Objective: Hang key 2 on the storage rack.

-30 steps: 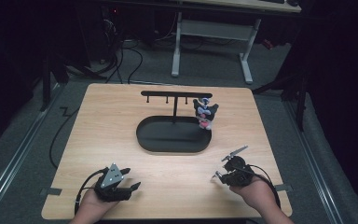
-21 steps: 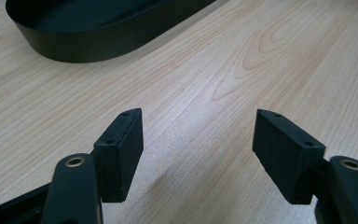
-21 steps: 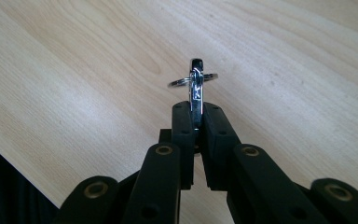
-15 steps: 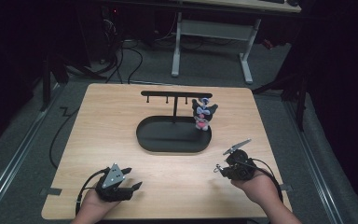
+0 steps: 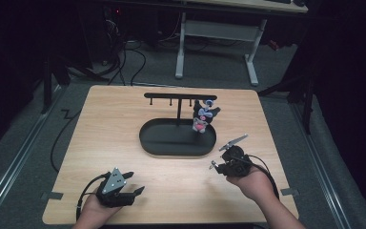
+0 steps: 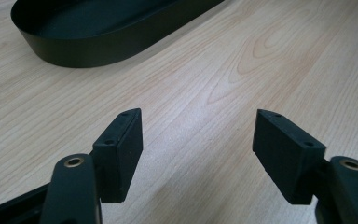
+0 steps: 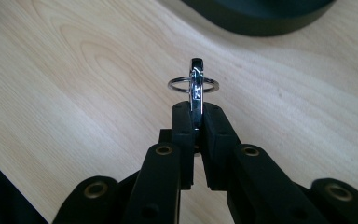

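My right gripper point(image 7: 196, 109) is shut on a shiny metal clasp point(image 7: 196, 95) that stands on edge between the jaws. A thin key ring point(image 7: 193, 84) hangs through the clasp's top. In the high view that right gripper point(image 5: 215, 165) is held just above the table, right of the black oval tray point(image 5: 152, 140), with its tips pointing left. A T-shaped hook rack point(image 5: 178, 96) rises from the tray, and a small dark plush charm point(image 5: 201, 117) hangs at the rack's right end. My left gripper point(image 5: 134, 182) rests at the near left, open, with nothing between its jaws point(image 6: 198, 140).
The tray's wall point(image 6: 98, 51) lies ahead of the left gripper and its edge point(image 7: 261, 18) ahead of the right one. Bare wood table point(image 5: 105, 119) surrounds the tray. Behind the table are a white desk frame point(image 5: 217, 33) and cables on the floor.
My right gripper has moved forward and a little left toward the tray, still holding the clasp. The left gripper has stayed where it was.
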The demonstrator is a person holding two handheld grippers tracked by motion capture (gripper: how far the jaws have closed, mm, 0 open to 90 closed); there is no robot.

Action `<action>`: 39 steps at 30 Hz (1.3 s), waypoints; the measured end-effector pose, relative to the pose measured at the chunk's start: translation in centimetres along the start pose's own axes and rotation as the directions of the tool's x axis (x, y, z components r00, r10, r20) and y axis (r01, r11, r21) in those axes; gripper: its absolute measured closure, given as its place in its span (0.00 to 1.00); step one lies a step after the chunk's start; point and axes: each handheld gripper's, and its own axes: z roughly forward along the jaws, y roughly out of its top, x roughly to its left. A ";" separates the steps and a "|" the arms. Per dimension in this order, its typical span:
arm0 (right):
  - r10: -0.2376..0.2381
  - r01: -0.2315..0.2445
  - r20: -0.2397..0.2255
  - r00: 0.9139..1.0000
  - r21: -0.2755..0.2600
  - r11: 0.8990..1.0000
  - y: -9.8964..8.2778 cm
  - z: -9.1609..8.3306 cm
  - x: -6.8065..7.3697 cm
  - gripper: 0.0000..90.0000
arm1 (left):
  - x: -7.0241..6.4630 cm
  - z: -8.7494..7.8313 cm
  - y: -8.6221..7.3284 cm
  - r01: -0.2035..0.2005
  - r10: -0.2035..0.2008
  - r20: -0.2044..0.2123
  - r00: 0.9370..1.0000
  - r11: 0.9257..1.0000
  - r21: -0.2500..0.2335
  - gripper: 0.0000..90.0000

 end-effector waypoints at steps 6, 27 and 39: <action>-0.026 0.026 0.011 1.000 -0.016 1.000 1.8 -0.9 -0.2 0.95 | -0.1 0.2 0.1 -0.009 0.009 0.002 1.000 1.000 0.001 0.38; -0.040 0.040 -0.003 0.999 -0.049 0.998 8.7 -2.3 -0.1 0.95 | 0.3 -0.3 -0.2 0.011 -0.011 0.005 1.000 1.000 -0.006 0.38; -0.032 0.033 0.029 0.999 -0.036 0.999 13.6 -3.1 -0.3 0.95 | 0.4 -0.3 -0.2 0.007 -0.007 0.012 1.000 1.000 -0.005 0.38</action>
